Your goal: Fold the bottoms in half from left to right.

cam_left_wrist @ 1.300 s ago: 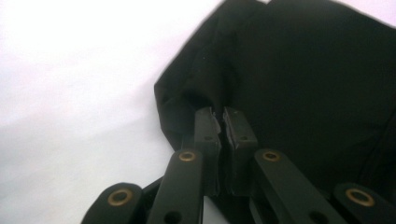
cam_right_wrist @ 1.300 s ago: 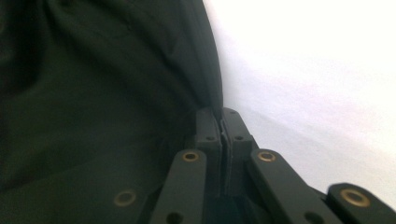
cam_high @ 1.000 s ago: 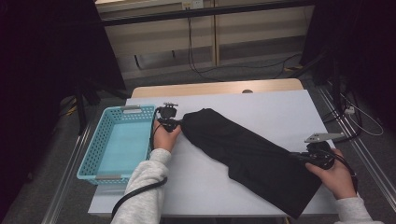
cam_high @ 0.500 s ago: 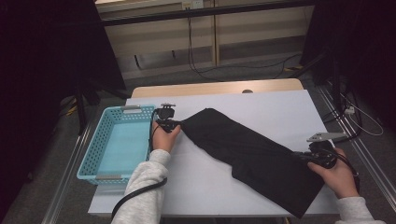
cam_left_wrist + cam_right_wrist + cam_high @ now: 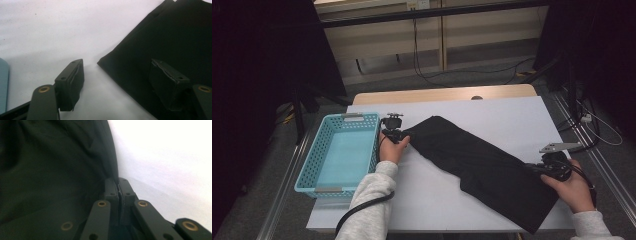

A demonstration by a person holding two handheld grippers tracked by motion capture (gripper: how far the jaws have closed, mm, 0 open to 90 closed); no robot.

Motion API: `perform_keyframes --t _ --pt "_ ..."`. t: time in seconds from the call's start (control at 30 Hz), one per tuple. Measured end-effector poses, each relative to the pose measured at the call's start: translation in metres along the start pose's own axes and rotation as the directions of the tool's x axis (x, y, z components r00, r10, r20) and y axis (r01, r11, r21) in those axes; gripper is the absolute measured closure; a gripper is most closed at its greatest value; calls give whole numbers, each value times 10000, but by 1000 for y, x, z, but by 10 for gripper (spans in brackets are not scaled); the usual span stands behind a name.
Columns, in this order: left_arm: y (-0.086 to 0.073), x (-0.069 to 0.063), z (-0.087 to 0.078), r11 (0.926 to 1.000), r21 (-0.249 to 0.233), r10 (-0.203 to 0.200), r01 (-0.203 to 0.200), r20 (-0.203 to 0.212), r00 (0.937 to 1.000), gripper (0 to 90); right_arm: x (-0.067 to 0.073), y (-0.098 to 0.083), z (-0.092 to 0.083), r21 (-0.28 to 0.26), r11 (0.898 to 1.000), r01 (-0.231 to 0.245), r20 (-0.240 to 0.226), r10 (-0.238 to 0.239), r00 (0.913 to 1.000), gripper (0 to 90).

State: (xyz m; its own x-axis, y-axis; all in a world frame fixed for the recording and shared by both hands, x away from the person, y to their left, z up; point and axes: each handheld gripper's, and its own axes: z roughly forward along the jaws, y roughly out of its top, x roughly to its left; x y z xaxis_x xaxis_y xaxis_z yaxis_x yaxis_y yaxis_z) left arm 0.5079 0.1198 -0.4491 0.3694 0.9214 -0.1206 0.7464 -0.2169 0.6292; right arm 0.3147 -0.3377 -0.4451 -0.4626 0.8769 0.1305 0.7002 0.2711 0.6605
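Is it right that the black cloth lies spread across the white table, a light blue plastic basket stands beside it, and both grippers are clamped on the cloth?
Not quite. The left gripper has just been opening; in the left gripper view its jaws stand apart with the corner of the black cloth loose between them. The right gripper is clamped on the cloth's edge. Table and basket are as stated.

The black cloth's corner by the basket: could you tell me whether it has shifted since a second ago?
No. In the high view the black cloth has its corner as close to the blue basket as before, though the left gripper has just been opening.
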Motion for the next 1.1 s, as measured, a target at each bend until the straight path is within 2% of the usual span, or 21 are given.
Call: perform_keyframes --t 0.07,0.13,0.33,0.37,0.47,0.57,0.67,0.77,0.8,0.87,0.93,1.1 --pt "0 2 0 9994 -78 -332 334 274 9991 393 0 0 0 -11 10000 9 9 -9 10000 879" --pt "1 3 -1 9995 -39 -318 319 225 9992 487 0 0 0 -9 10000 -3 3 3 10000 878" --pt "0 0 0 9992 -59 -388 391 417 9984 628 0 0 0 -46 10000 -79 -56 79 10000 877" --pt "0 -1 0 9995 30 -314 313 556 9980 650 0 0 -1 -51 10000 -73 -50 73 10000 877" --pt "0 -5 2 9981 84 -614 609 977 9933 764 0 0 -1 -69 10000 -48 -48 47 10000 876" --pt "2 -7 1 9980 169 -629 614 1030 9927 843 -1 0 -1 -113 9999 -120 -66 119 9999 873" --pt "5 -6 -3 9975 263 -674 655 826 9943 863 -1 0 -2 -192 9998 -110 32 110 9999 869" --pt "8 1 -12 9964 36 -848 848 713 9938 879 -1 0 -6 -375 9993 62 374 -48 9993 821" --pt "9 3 -15 9952 -33 -973 977 710 9927 883 -1 0 -8 -453 9989 78 564 -53 9984 785" --pt "12 5 -20 9941 -151 -1066 1078 667 9921 885 -3 0 -12 -490 9988 0 680 34 9977 772" --pt "13 6 -24 9953 -105 -951 960 638 9934 886 -5 -2 -15 -562 9984 -116 723 156 9973 734" --pt "16 6 -31 9956 -266 -885 897 421 9952 887 -7 -6 -22 -524 9984 -229 833 273 9962 733"
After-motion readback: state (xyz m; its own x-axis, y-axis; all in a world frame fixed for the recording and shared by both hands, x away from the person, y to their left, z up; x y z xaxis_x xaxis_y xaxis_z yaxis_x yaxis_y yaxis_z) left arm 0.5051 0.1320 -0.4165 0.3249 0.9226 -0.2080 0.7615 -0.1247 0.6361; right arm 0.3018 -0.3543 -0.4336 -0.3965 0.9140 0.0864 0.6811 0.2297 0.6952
